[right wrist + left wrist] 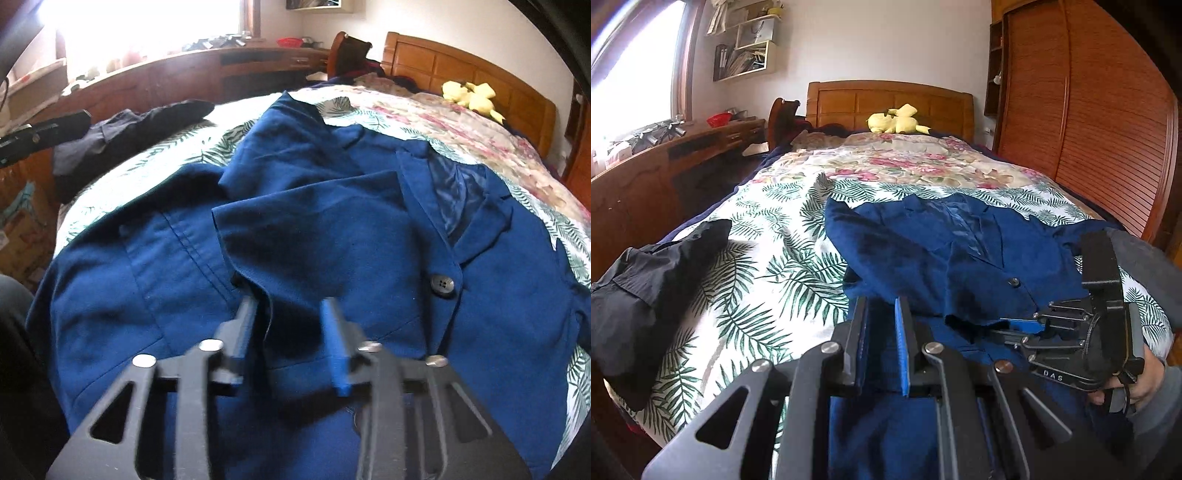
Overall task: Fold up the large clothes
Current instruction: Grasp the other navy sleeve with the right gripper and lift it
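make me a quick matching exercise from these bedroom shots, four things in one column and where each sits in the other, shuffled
Things:
1. blue jacket
2. yellow plush toy
3. black garment
4. red bowl

Places:
A. on the wooden desk under the window
B. at the bed's left edge, bunched up
C. by the headboard
D. spread on the leaf-print cover, nearest the cameras

Pairs: 1-D, 2-C, 3-B, 4-A

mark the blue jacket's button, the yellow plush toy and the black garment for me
button (442, 284): right wrist view, centre of the dark button face.
yellow plush toy (897, 120): left wrist view, middle of its body, by the headboard.
black garment (653, 280): left wrist view, middle of the crumpled cloth at the bed's left edge.
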A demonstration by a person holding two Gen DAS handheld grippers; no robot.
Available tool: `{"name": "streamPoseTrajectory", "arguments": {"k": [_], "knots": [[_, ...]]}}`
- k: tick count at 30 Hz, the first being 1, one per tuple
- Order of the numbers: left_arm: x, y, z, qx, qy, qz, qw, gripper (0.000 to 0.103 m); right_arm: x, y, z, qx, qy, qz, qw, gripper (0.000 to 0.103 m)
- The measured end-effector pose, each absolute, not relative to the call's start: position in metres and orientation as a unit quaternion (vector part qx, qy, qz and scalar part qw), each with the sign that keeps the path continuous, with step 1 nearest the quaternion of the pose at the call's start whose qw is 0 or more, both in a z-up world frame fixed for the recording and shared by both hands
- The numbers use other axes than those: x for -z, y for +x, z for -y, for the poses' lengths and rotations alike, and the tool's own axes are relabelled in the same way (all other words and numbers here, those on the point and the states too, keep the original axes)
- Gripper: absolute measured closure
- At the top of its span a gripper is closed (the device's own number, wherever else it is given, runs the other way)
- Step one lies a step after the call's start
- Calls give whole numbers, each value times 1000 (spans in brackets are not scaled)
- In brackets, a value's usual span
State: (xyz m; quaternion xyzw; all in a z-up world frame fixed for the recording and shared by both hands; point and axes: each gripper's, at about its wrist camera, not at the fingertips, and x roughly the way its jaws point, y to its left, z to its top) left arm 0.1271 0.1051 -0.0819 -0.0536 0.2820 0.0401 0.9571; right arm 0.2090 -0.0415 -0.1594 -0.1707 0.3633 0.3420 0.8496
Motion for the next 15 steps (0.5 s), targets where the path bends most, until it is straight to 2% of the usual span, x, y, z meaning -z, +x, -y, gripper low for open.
{"name": "streamPoseTrajectory", "arguments": {"k": [3, 15], "knots": [[81, 129, -102, -37, -54, -280, 958, 93, 154, 206, 46, -340, -166, -350, 857, 98], [84, 139, -83, -21, -44, -284, 957, 93, 87, 201, 121, -315, -64, -252, 913, 100]]}}
